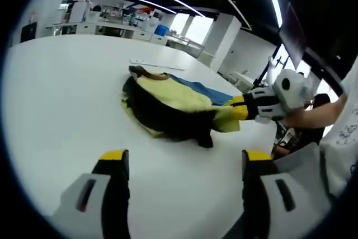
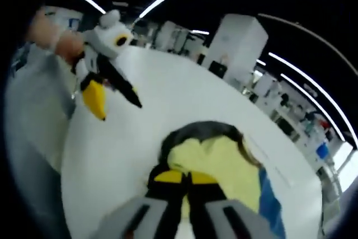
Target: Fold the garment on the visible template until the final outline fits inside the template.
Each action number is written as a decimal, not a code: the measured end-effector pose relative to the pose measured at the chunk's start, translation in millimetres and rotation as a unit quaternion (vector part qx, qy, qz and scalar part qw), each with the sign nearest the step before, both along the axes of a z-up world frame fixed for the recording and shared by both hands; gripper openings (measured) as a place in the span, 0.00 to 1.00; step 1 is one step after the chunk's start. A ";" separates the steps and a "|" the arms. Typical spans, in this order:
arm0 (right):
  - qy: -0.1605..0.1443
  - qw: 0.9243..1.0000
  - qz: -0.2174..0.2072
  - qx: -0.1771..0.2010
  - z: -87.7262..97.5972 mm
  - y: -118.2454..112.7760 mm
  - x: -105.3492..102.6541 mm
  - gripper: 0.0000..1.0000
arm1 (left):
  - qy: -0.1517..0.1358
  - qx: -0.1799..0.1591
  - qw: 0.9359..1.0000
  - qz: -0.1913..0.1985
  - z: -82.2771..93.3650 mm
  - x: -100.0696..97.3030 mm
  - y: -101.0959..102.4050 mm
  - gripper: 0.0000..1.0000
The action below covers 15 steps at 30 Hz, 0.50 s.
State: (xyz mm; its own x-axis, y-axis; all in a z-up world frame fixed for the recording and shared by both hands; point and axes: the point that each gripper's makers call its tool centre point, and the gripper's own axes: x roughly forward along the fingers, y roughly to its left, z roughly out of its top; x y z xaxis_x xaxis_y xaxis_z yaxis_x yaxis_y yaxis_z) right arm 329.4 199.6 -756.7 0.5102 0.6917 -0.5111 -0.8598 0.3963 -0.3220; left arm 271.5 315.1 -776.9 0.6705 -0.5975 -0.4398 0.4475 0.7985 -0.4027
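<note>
Lying bunched near the middle of the white worktop (image 1: 56, 99), the garment (image 1: 168, 104) is a yellow and black heap with its dark lining turned outward along the near edge. Under its far side, a blue template (image 1: 204, 89) shows as a flat strip sticking out past the fabric, so the garment covers most of it and spills over its near border. A thin pale sheet (image 1: 156, 64) lies flat beyond the garment, close to its far end.

In the left gripper view, the left hand-held gripper (image 1: 182, 163) hangs above bare worktop on the near side of the garment, well apart from it, its 2 yellow-tipped jaws spread wide with nothing between them. The right hand-held gripper (image 1: 238, 108) reaches in from the side of the garment, its yellow tips pressed together on a fold of yellow fabric at the garment's end.

In the right gripper view, the right hand-held gripper (image 2: 185, 177) has its 2 jaws closed side by side on the garment (image 2: 218, 160), pinching the dark and yellow edge, with the blue template (image 2: 271, 205) showing past the fabric. The left hand-held gripper (image 2: 114, 96) floats beyond the garment over the worktop (image 2: 179, 99), jaws parted.

Wide bare worktop surrounds the garment on every side, and the worktop's curved rim lies well away from the fabric.
</note>
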 end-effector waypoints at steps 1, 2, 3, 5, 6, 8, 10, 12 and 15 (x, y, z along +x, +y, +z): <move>0.001 1.000 -0.007 0.008 4.2 0.1 5.9 0.00 | 0.000 0.000 1.000 0.000 0.1 -0.1 -1.0 0.80; 0.007 1.000 -0.014 0.016 6.4 0.0 9.5 0.00 | -0.001 -0.001 1.000 -0.001 0.1 -0.3 -1.4 0.80; 0.013 0.999 -0.021 0.024 9.2 -0.6 11.7 0.00 | -0.001 -0.001 1.000 -0.001 0.3 -0.5 -1.9 0.80; 0.018 0.999 -0.035 0.037 14.5 -2.1 20.9 0.00 | -0.001 -0.001 1.000 -0.002 0.4 -0.4 -2.5 0.80; 0.018 0.998 -0.041 0.040 16.3 -3.5 27.1 0.00 | -0.001 -0.002 1.000 -0.002 0.3 -0.5 -2.4 0.80; 0.019 0.998 -0.051 0.045 18.7 -5.4 36.3 0.00 | -0.001 -0.002 1.000 -0.002 -0.3 -0.7 -2.4 0.79; 0.020 0.997 -0.064 0.049 20.0 -8.8 46.3 0.00 | -0.001 -0.002 1.000 -0.001 -0.6 -1.2 -2.3 0.79; 0.027 0.995 -0.081 0.054 19.5 -14.0 56.2 0.00 | -0.001 -0.003 1.000 0.000 -0.7 -2.0 -2.4 0.79; 0.041 0.992 -0.102 0.057 12.2 -21.6 71.2 0.00 | 0.001 -0.003 1.000 0.002 -1.3 -2.9 -1.8 0.79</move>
